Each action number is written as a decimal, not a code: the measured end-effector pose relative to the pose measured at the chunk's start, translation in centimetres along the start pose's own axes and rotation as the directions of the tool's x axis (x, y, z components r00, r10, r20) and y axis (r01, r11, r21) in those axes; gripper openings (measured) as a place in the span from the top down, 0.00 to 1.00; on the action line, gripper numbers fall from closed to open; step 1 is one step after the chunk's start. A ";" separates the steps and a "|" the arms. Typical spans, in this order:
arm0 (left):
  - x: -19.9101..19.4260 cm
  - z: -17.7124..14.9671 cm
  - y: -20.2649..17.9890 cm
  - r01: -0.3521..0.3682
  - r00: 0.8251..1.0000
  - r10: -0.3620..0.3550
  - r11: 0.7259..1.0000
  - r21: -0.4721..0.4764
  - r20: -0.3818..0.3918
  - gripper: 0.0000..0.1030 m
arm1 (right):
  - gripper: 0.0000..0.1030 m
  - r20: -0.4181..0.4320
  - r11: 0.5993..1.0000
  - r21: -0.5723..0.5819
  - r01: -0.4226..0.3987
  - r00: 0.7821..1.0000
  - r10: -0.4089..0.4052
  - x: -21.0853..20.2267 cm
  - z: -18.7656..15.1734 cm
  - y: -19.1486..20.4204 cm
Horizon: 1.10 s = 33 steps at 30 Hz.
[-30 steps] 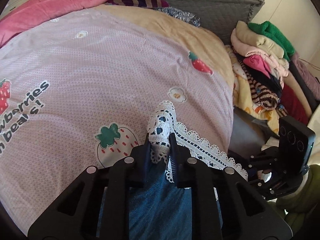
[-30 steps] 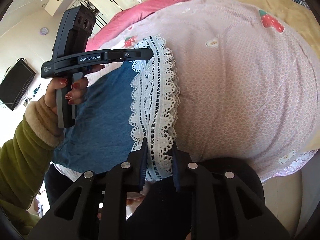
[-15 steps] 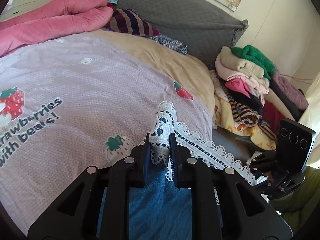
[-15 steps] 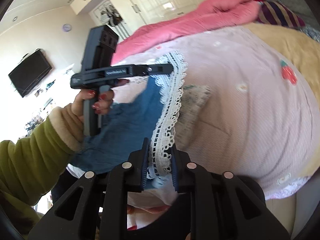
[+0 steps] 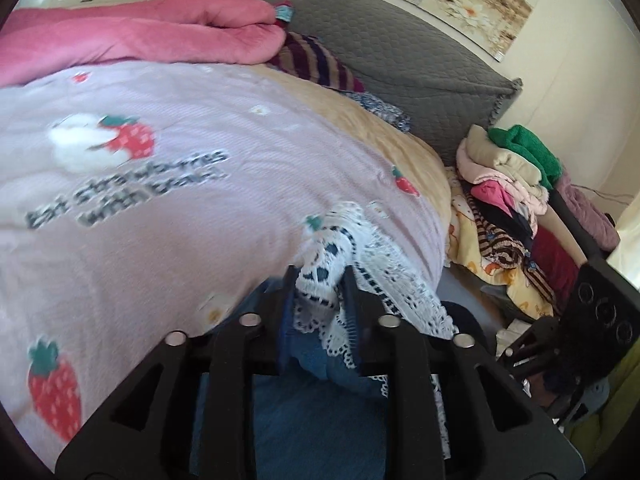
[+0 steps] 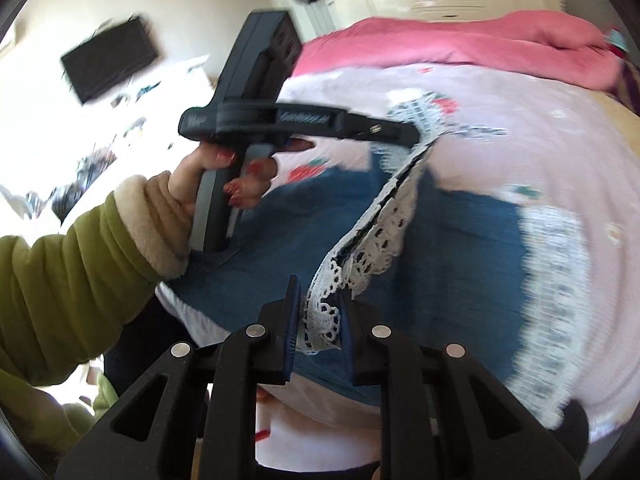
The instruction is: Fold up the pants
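The pants are blue denim point(image 6: 448, 248) with a white lace hem point(image 6: 372, 236). My left gripper point(image 5: 320, 280) is shut on one end of the lace hem point(image 5: 340, 236) and holds it above the bed. My right gripper point(image 6: 320, 300) is shut on the other end of the same hem. The hem stretches taut between the two grippers. In the right wrist view the left gripper point(image 6: 404, 136) shows at upper centre, held by a hand in a green sleeve. A second lace-edged leg point(image 6: 552, 288) lies flat on the bed below. The right gripper's body point(image 5: 600, 312) shows at the right edge.
The bed has a lilac strawberry-print cover point(image 5: 160, 184). A pink duvet point(image 5: 132, 36) lies along its far side by a grey headboard point(image 5: 400, 52). A pile of clothes point(image 5: 516, 196) is stacked to the right of the bed. A wall television point(image 6: 108, 60) hangs at left.
Both grippers have risen and moved forward over the bed, lifting the lace hem. The denim leg now drapes over the other leg below.
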<state>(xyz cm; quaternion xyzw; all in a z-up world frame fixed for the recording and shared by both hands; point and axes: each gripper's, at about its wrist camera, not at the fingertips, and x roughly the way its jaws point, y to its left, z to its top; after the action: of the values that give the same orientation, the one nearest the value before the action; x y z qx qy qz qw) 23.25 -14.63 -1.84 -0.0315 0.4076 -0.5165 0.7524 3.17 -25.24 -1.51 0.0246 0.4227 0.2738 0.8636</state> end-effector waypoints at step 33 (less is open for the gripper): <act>5.9 3.9 -9.1 -0.128 0.982 0.149 0.977 0.173 -0.117 0.10 | 0.25 0.075 0.912 0.323 0.251 0.954 -0.289 -8.7 -7.1 -12.0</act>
<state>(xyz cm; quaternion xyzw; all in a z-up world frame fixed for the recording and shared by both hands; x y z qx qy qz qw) 19.73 -25.05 1.66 0.0929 0.4129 -0.4955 0.7586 -0.95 -41.07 -3.15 0.1175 0.4064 0.0798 0.9026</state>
